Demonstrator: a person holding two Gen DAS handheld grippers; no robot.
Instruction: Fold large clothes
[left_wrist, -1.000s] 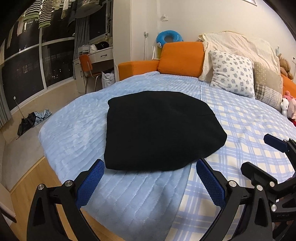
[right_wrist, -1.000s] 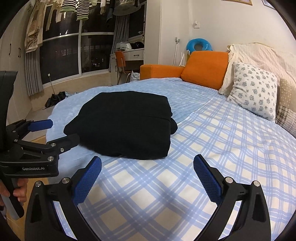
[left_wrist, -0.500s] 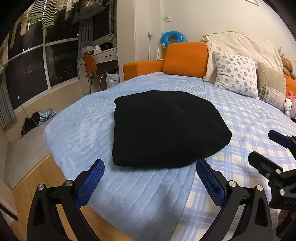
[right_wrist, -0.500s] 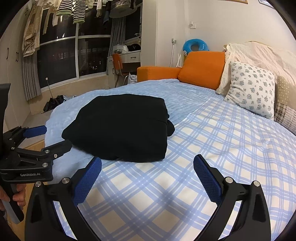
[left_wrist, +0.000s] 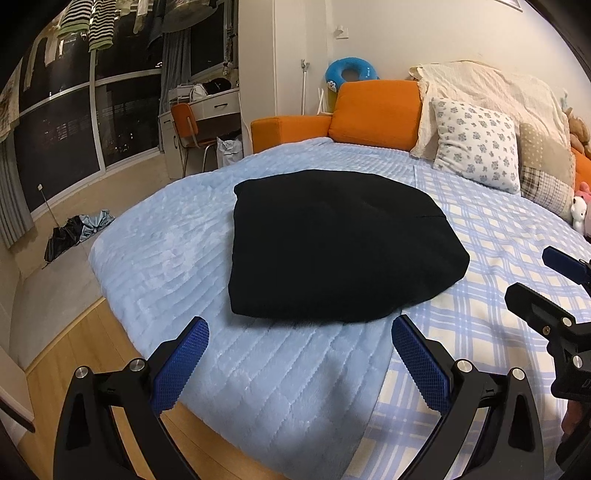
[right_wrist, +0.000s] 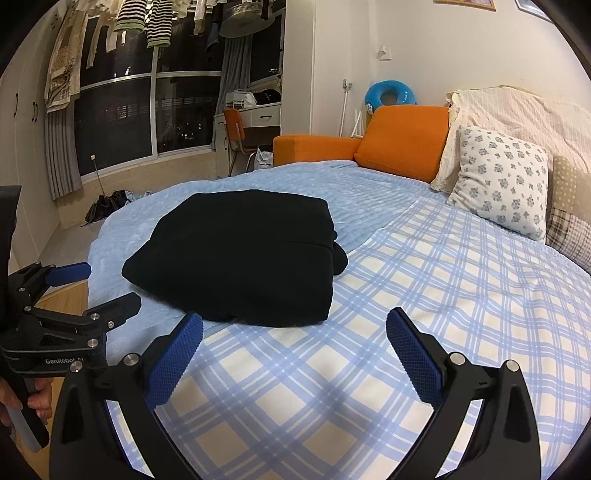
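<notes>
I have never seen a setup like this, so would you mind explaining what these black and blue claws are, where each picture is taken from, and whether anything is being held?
No robot here: a person holds a handheld gripper in each hand, each with a fisheye camera looking forward along its two blue-padded fingers. One picture comes from the left gripper, the other from the right gripper; each also glimpses the other at its edge. Both are open and hold nothing. Ahead lies a black garment, already folded into a compact bundle, on a bed, resting mostly on a light blue blanket beside a checked sheet. Pillows sit at the head.
</notes>
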